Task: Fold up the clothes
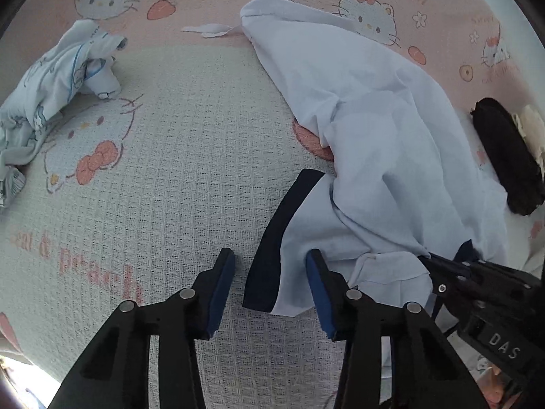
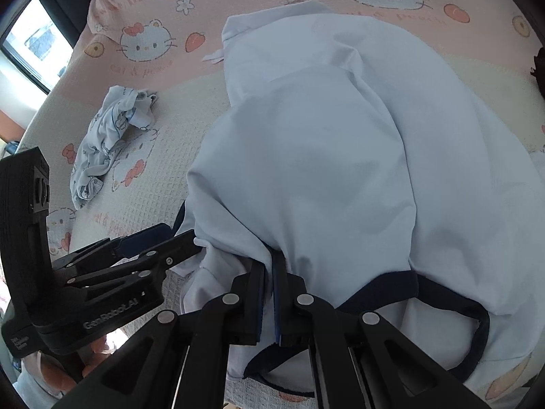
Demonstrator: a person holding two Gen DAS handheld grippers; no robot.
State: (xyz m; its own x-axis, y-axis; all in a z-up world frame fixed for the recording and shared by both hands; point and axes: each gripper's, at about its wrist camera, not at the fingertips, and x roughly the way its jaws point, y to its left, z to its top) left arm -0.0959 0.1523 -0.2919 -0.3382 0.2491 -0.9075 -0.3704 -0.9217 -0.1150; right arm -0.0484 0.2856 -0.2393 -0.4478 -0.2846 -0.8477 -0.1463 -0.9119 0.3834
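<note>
A white shirt (image 2: 340, 156) with navy trim lies rumpled on a bed, its navy-edged sleeve (image 1: 272, 238) spread toward the near side. The right gripper (image 2: 269, 272) has its jaws clamped on a bunch of the shirt's fabric. The left gripper (image 1: 272, 272) stands with jaws apart, the sleeve hem between them, unpinched. The blanket (image 1: 170, 170) is waffle-textured, cream and pink with cartoon cats. A small printed garment (image 1: 58, 81) lies crumpled well apart. A window (image 2: 34, 41) shows beyond the bed.
</note>
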